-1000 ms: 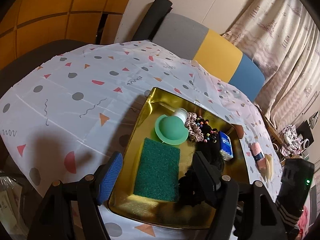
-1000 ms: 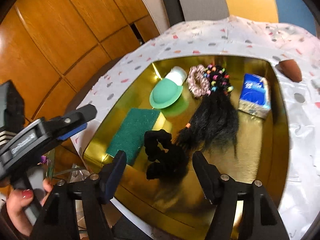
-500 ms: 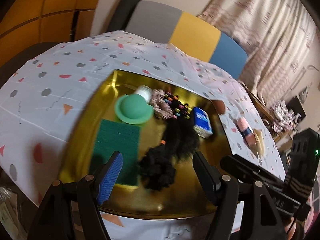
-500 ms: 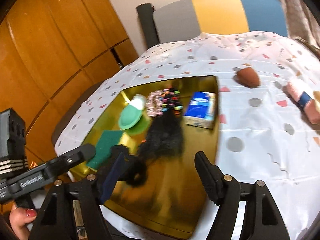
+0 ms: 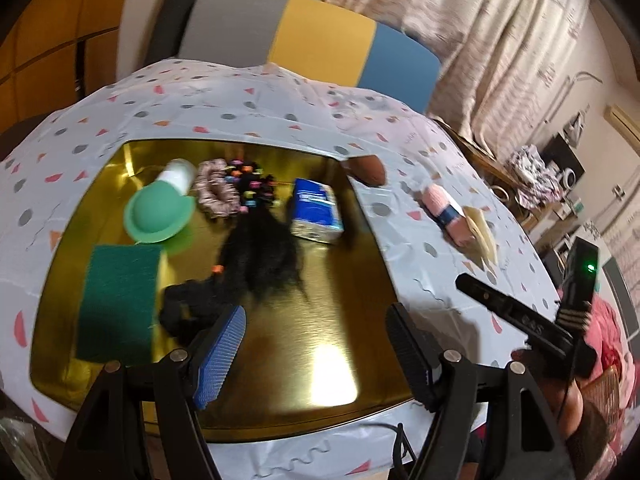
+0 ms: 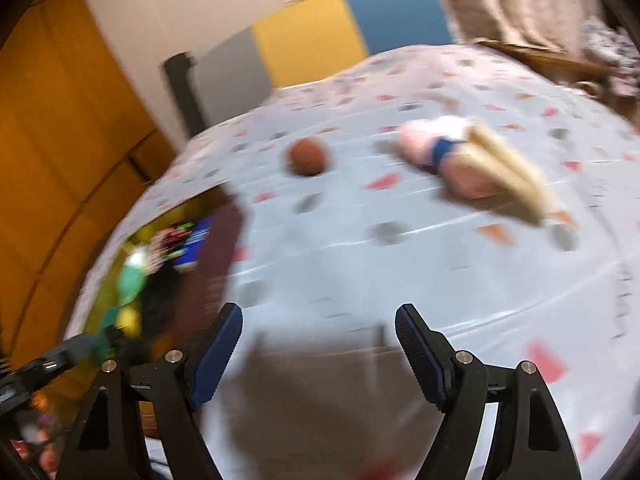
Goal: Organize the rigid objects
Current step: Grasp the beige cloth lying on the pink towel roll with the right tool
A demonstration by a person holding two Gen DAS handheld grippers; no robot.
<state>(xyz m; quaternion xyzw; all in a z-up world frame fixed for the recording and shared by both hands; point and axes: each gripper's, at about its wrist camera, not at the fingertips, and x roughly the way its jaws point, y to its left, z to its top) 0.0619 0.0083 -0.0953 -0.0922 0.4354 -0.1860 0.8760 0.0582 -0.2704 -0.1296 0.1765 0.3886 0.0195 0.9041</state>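
- Your left hand-held gripper (image 5: 316,344) hangs over the near half of the gold tray (image 5: 280,360), fingers spread wide with nothing between them.
- Your right hand-held gripper (image 6: 318,350) is over the bare patterned cloth of the tabletop (image 6: 400,264), well to the right of the tray. Its jaws have just been opening, they stand wide apart, and nothing is between them.
- In the left wrist view the tray holds a green scouring pad (image 5: 118,300) at 9 o'clock, a green dome-shaped lid (image 5: 159,213) at 11 o'clock with a white cup (image 5: 176,174) just behind it, and a pink scrunchie (image 5: 216,194) beside coloured hair clips (image 5: 250,184) at 12 o'clock.
- A blue tissue pack (image 5: 316,212) sits at 1 o'clock. A black hairpiece (image 5: 266,256) lies mid-tray, and a black scrunchie (image 5: 192,308) touches your left fingertip area.
- Outside the tray, on the cloth, a brown egg-shaped sponge (image 6: 308,156) lies at 11 o'clock from your right gripper. A pink roll with a blue band (image 6: 436,152) and a cream comb-like piece (image 6: 504,168) touching it lie at 1 o'clock.
- The right wrist view is badly blurred, so finer detail there cannot be told.
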